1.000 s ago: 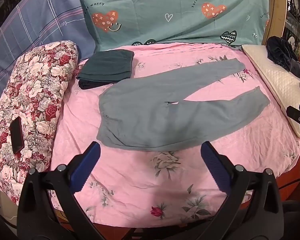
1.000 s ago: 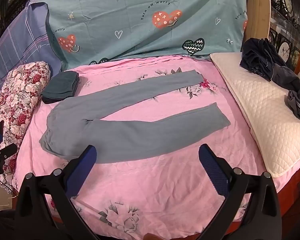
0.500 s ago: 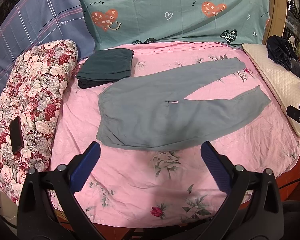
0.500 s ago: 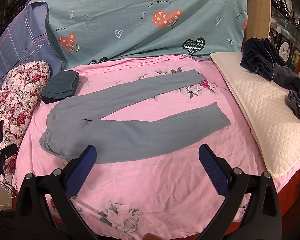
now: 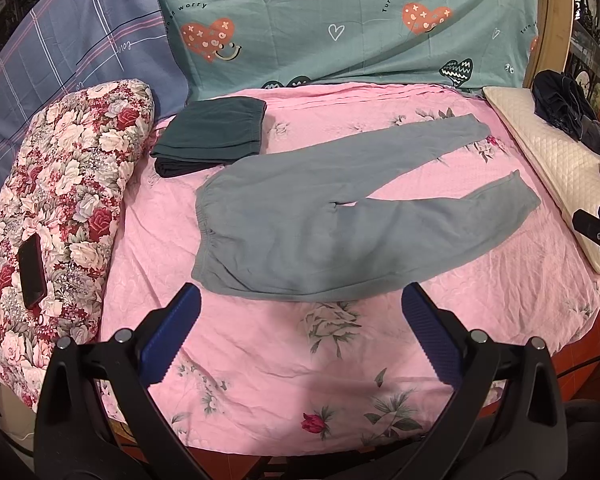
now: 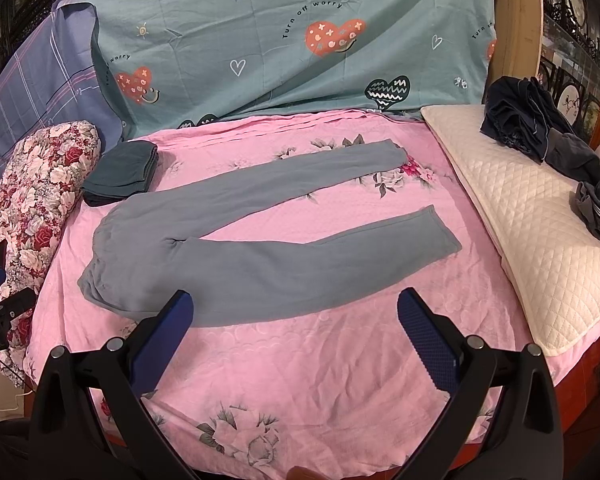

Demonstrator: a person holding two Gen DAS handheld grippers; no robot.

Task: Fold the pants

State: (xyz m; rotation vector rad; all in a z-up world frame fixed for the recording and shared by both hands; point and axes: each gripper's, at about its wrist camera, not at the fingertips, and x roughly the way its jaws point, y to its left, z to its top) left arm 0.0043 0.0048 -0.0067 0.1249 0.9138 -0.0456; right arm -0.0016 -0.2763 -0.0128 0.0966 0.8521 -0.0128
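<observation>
Bedding: a pink floral sheet [image 5: 260, 352] covers the bed; a teal heart-print cloth [image 5: 340, 20] and a blue plaid cloth [image 5: 80, 52] stand along the bed's far edge. A rolled floral quilt [image 5: 68, 200] lies along the left edge of the bed, with a dark phone [image 5: 32, 272] resting on it; a cream quilted pillow [image 6: 532, 232] lies along the right edge, carrying a heap of dark clothes [image 6: 532, 128].

Grey pants [image 5: 320, 232] lie flat and unfolded across the middle of the bed; the waistband faces the left edge, and both legs run toward the right edge, spread apart in a V. A folded dark green garment [image 5: 212, 132] sits near the far left corner of the bed, just beside the waistband.

Left gripper [image 5: 300, 312]: jaws spread wide, holding nothing; it hovers over the near edge of the bed, short of the pants' lower hem line. Right gripper [image 6: 296, 316]: jaws likewise wide and empty; its left fingertip overlaps the near leg in view, though contact cannot be judged.
</observation>
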